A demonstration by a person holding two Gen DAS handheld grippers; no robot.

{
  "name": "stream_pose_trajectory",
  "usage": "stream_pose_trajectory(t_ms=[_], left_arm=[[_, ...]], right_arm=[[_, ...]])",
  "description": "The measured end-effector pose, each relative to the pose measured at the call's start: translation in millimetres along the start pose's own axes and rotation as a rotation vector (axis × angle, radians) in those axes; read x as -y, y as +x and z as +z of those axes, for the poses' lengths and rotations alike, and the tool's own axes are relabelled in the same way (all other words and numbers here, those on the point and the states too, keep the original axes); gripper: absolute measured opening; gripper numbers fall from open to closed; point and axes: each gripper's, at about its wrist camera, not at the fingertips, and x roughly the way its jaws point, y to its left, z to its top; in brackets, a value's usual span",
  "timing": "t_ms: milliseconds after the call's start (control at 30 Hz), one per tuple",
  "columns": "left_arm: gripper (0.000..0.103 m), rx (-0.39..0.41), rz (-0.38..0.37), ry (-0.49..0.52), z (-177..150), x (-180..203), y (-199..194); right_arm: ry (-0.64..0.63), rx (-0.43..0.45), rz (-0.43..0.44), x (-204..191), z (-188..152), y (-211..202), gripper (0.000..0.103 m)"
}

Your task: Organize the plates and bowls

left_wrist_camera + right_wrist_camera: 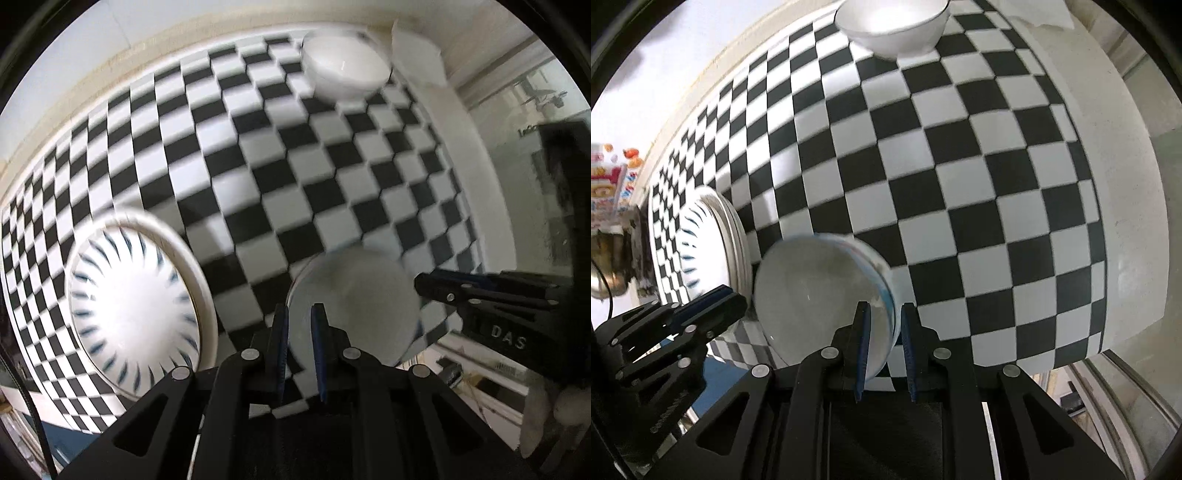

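A plain white bowl [358,306] hangs tilted just above the checkered tablecloth [295,166]. My left gripper [300,314] is shut on its left rim, which runs between the blue pads. My right gripper [884,314] is shut on the opposite rim of the same bowl [816,295]. Each gripper also shows from the other side: the right gripper [428,282] at the bowl's right, the left gripper [716,299] at its left. A plate with blue radial strokes [133,306] lies to the left on the cloth. A second white bowl [345,66] stands at the far end.
White paper [417,59] lies beside the far bowl [894,26]. The striped plate [701,243] sits near the cloth's left edge. The table's white rim [1126,221] curves along the right, with glass and floor beyond. Colourful packaging [609,184] stands off the left side.
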Motion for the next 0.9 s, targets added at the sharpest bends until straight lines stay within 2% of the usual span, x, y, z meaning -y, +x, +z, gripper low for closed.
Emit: stream_pose_trajectory(t_ms=[100,167,300,367,533,633,733,900], left_arm=[[0.018,0.066,-0.011,-0.017,31.3,-1.2,-17.6],[0.019,0.093,-0.023,-0.030,58.5,-3.9,-23.4],[0.019,0.130,-0.029,-0.069,117.6,-11.4,-23.2],[0.019,0.109,-0.051,-0.082,151.2,-13.6,-11.0],[0.019,0.024,-0.064,-0.080,205.2,-12.9,31.2],[0.019,-0.043,-0.072,-0.081,226.0,-9.1,62.0],[0.020,-0.074,-0.061,-0.074,240.9,-6.3,83.0],[0.020,-0.124,-0.050,-0.062,249.5,-3.2,108.7]], right_arm=[[0.017,0.037,0.022,7.6,20.1,-18.8,0.024],[0.025,0.072,0.034,12.5,40.7,-32.4,0.039],[0.052,0.152,0.046,22.6,87.9,-50.3,0.041],[0.088,0.167,0.066,30.4,113.2,-50.6,0.041],[0.169,0.169,0.109,50.2,170.6,-36.8,0.041],[0.206,0.152,0.125,61.5,197.7,-21.0,0.041],[0.238,0.109,0.136,71.9,221.6,-1.4,0.041],[0.245,0.072,0.111,75.3,239.1,20.9,0.041]])
